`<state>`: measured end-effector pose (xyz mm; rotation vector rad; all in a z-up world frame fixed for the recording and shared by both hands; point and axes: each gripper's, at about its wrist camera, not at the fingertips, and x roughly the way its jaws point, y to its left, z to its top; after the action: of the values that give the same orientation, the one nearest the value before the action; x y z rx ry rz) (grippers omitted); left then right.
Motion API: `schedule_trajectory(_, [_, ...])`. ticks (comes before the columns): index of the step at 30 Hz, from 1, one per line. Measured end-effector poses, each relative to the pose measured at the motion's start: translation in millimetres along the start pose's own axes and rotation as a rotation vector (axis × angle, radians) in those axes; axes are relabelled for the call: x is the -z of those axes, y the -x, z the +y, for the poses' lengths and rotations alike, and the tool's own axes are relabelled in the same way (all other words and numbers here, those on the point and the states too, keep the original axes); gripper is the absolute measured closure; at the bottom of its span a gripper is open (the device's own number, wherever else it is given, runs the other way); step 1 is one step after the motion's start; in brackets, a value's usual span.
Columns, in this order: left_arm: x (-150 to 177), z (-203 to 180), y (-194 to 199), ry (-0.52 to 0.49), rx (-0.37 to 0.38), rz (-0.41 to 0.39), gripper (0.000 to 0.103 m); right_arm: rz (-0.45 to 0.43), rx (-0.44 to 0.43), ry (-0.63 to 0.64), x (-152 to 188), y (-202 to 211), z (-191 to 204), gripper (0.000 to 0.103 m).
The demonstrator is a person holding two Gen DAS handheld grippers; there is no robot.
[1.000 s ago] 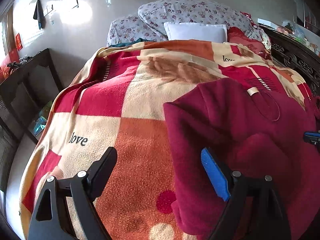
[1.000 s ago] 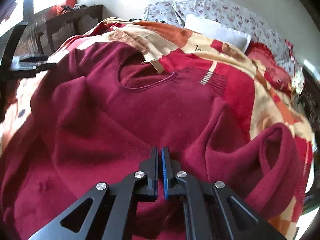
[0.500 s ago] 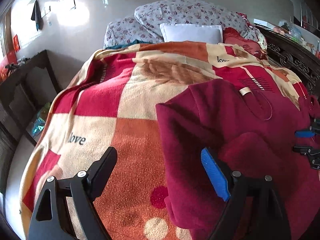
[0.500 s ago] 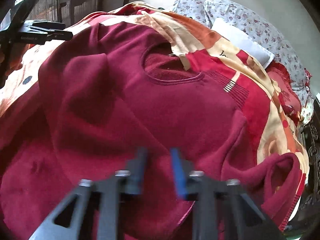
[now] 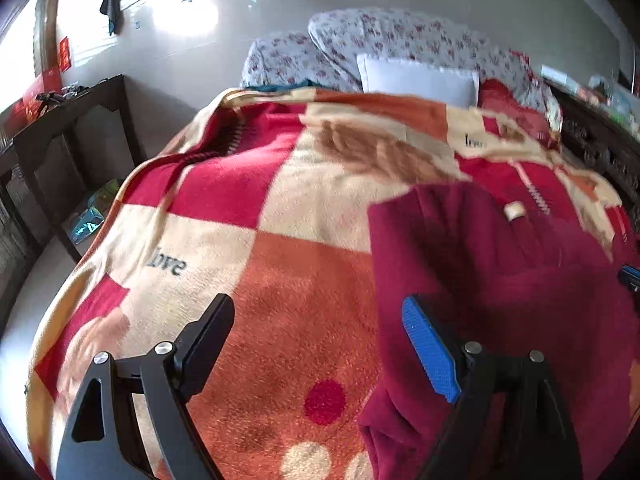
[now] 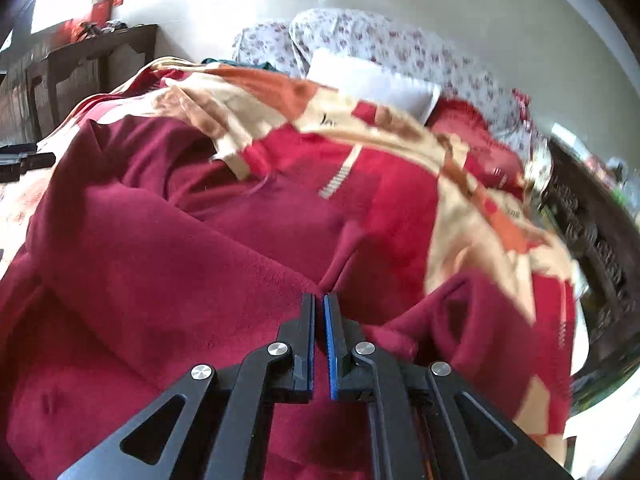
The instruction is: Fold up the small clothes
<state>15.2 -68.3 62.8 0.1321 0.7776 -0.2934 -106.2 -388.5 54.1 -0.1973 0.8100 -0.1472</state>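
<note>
While the left gripper (image 5: 318, 326) gapes over the blanket (image 5: 248, 240), only the right view shows the right gripper (image 6: 320, 306) pinched on the sweater (image 6: 160, 240).

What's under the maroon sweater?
The maroon sweater lies on the checked blanket, which shows around its left and far edges. What the blanket itself covers, and anything between the sweater's folded layers, is hidden.

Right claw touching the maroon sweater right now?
Touching. Right wrist view: the right claw is shut, and a crease of the sweater runs straight into its tips.
</note>
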Motion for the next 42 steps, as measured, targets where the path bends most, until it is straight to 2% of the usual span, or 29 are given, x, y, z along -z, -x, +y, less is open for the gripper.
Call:
schedule_trajectory(2, [3.3, -6.2, -1.7, -0.015, 0.015, 0.005, 0.018, -0.016, 0.014, -0.007, -5.0, 8.2, 1.9, 0.092])
schedule_trajectory(4, [4.5, -10.9, 0.0, -0.030, 0.015, -0.014, 0.018, -0.070, -0.049, -0.033, -12.7, 25.3, 6.6, 0.085])
schedule_trajectory(5, [3.7, -13.0, -0.5, -0.036, 0.005, -0.019, 0.018, -0.087, -0.081, -0.035, -15.3, 31.2, 13.1, 0.069])
schedule_trajectory(6, [2.3, -14.5, -1.7, -0.036, -0.001, -0.019, 0.018, -0.101, -0.117, -0.027, -20.5, 34.6, 21.4, 0.049])
schedule_trajectory(7, [0.2, -15.8, -3.9, -0.033, -0.004, -0.016, 0.018, -0.100, -0.136, -0.010, -24.8, 34.1, 32.3, 0.043])
schedule_trajectory(10, [-4.0, -20.8, -17.1, -0.037, -0.062, 0.006, 0.018, -0.072, -0.191, 0.061, -31.7, 20.9, 71.7, 0.043])
schedule_trajectory(11, [-4.1, -21.7, -21.4, -0.042, -0.082, 0.009, 0.018, -0.055, -0.189, 0.077, -32.6, 10.8, 85.9, 0.047])
schedule_trajectory(12, [-3.9, -22.7, -27.2, -0.049, -0.109, 0.015, 0.018, -0.039, -0.179, 0.083, -32.0, 1.5, 94.9, 0.057])
schedule_trajectory(13, [-3.4, -22.0, -32.2, -0.054, -0.125, 0.023, 0.018, -0.013, -0.161, 0.079, -31.7, -11.8, 100.7, 0.062])
schedule_trajectory(15, [-3.0, -21.7, -44.6, -0.059, -0.150, 0.055, 0.018, 0.027, -0.138, 0.026, -31.7, -35.1, 105.7, 0.064])
schedule_trajectory(19, [-1.8, -19.4, -52.1, -0.049, -0.151, 0.073, 0.018, 0.000, -0.136, -0.041, -39.0, -37.0, 102.3, 0.064])
schedule_trajectory(22, [-0.4, -17.4, -41.3, -0.045, -0.138, 0.069, 0.018, 0.015, -0.181, -0.086, -35.9, -18.9, 91.7, 0.063])
schedule_trajectory(24, [3.8, -15.5, -26.3, -0.035, -0.106, 0.059, 0.018, 0.005, -0.181, -0.135, -23.8, 2.2, 74.4, 0.060])
schedule_trajectory(27, [13.8, -17.5, -4.4, -0.039, -0.070, 0.032, 0.018, -0.002, -0.126, -0.185, -1.8, 25.7, 49.1, 0.053])
schedule_trajectory(31, [29.3, -27.7, 4.1, -0.048, -0.025, 0.037, 0.018, 0.032, -0.047, -0.252, 27.1, 33.6, 16.7, 0.052])
schedule_trajectory(34, [39.4, -40.2, -12.5, -0.085, -0.058, 0.085, 0.018, 0.056, -0.037, -0.317, 41.0, 20.8, -1.0, 0.052])
schedule_trajectory(36, [45.0, -44.1, -26.2, -0.094, -0.067, 0.124, 0.017, 0.038, -0.036, -0.332, 40.8, 17.7, -3.5, 0.052])
schedule_trajectory(39, [43.7, -38.1, -25.4, -0.061, -0.065, 0.131, 0.014, 0.054, -0.008, -0.289, 37.4, 24.6, 4.5, 0.049])
schedule_trajectory(42, [44.9, -31.9, -14.9, -0.047, -0.058, 0.138, 0.014, 0.028, -0.052, -0.292, 37.5, 40.5, 8.6, 0.046])
